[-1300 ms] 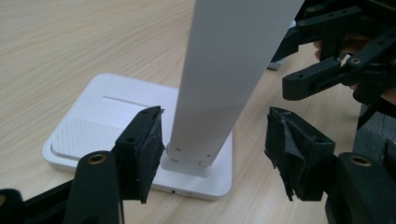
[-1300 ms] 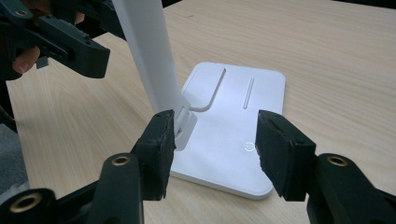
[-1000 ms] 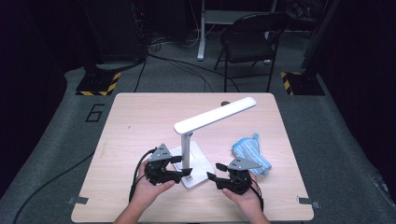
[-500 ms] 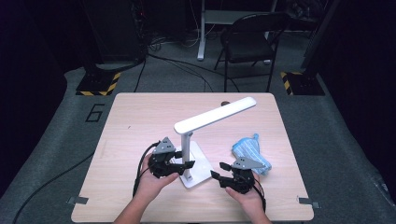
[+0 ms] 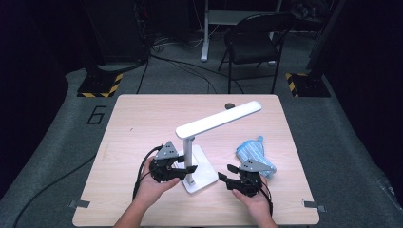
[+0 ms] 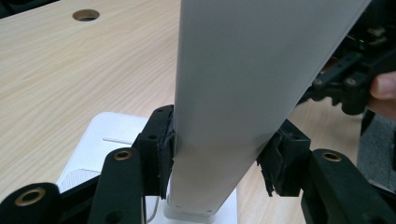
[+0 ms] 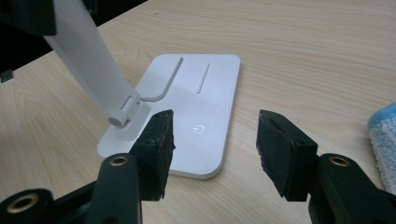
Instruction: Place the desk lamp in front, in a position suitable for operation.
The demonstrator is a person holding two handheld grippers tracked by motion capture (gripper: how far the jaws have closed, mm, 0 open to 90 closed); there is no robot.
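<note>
Jaws of the left gripper [image 5: 183,167] have just been closing and now press both pads against the upright post of the white desk lamp [image 5: 192,152]; jaws of the right gripper [image 5: 227,173] stand apart, gripping nothing, aimed at the lamp's base [image 7: 201,116]. Light wooden table [image 5: 138,118], cable hole [image 5: 229,105] near its far edge. Lamp stands near the middle of the near edge, head slanting towards the far right corner. Blue cloth [image 5: 254,151] lies toward the right edge, just beyond the right gripper. Grey carpeted floor, a folding chair [image 5: 254,42] beyond the table, dark surroundings. Both forearms enter over the near edge, hands low by the lamp's base.
</note>
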